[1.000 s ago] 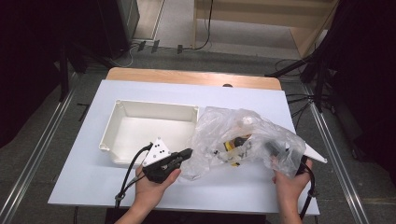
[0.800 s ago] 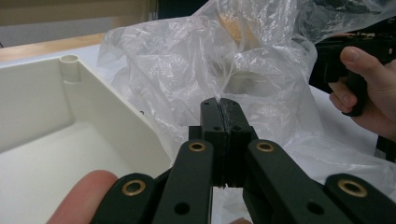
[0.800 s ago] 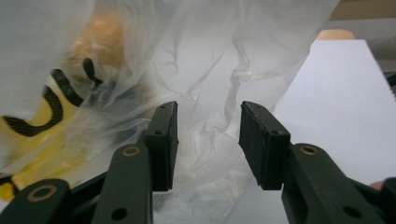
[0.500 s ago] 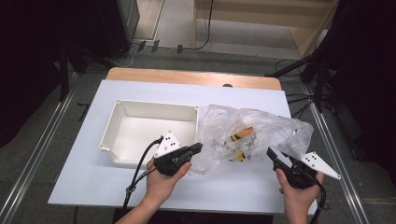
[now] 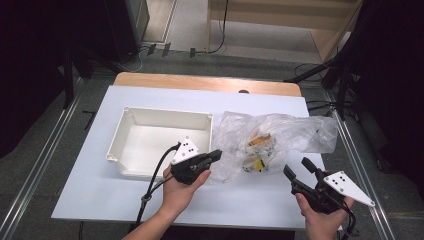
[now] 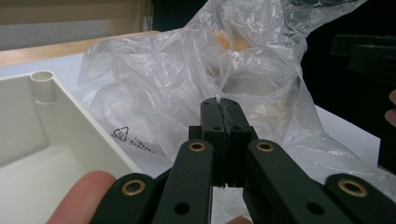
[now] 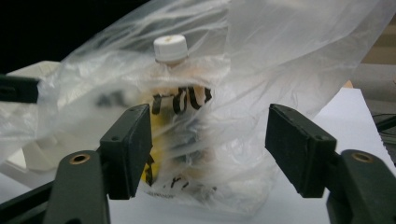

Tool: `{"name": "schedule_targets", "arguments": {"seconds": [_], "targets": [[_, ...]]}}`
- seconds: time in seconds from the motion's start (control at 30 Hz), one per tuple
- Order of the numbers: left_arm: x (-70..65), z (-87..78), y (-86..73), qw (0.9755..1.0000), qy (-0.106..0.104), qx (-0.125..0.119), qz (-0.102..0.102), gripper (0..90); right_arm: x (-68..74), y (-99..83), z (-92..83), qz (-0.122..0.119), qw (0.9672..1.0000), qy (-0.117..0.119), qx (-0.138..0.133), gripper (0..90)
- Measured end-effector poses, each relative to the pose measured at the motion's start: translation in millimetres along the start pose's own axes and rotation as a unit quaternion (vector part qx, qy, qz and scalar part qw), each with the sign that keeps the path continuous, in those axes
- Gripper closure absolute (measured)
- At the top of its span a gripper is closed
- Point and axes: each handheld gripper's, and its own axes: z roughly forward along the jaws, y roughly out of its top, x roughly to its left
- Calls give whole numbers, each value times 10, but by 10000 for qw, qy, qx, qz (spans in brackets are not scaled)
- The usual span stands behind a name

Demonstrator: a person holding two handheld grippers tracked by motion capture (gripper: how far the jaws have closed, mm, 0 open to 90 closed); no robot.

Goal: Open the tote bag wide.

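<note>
White sheeting covers the table (image 5: 100,190), with a strip of bare wood showing along its far edge and grey floor and dark drapes around it. A cream rectangular plastic tray (image 5: 131,145) sits left of the table's middle, open side up. Just beside its right wall lies a crumpled clear plastic bag (image 5: 295,132), spreading toward the right edge of the table; inside it are yellow and orange items, and the right gripper view shows a white-capped pouch or bottle (image 7: 171,49) with dark lettering, though the film blurs it too much to say which. The left gripper (image 5: 216,155), held in the person's left hand (image 5: 177,192) near the table's front edge, has its jaws pressed together at the bag's left fringe; in the left gripper view a thin fold of film seems to be caught between them, but this is hard to confirm. The right gripper (image 5: 299,167), held in the right hand (image 5: 320,220) at the front right corner, has its jaws spread wide, gripping nothing, short of the bag's near side.
</note>
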Motion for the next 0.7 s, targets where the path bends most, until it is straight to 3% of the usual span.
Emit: {"name": "schedule_targets", "arguments": {"seconds": [0.23,0.33,0.47,0.53,0.57,0.7], "targets": [[1,-3,-29,10000,21,48,31,900,16,163,48,117,9996,-44,-247,310],[-7,4,-25,10000,50,63,34,900,-16,283,131,181,9986,-327,-378,361],[-11,5,19,10000,82,2,12,900,-124,404,230,333,9966,-555,-512,567],[-13,11,24,10000,86,14,15,900,-148,417,265,403,9965,-550,-484,608],[-13,17,23,9999,100,22,29,900,-195,414,338,454,9969,-429,-470,698],[17,73,-24,9997,200,63,-84,900,-220,345,484,365,9985,-187,-355,857]]}}
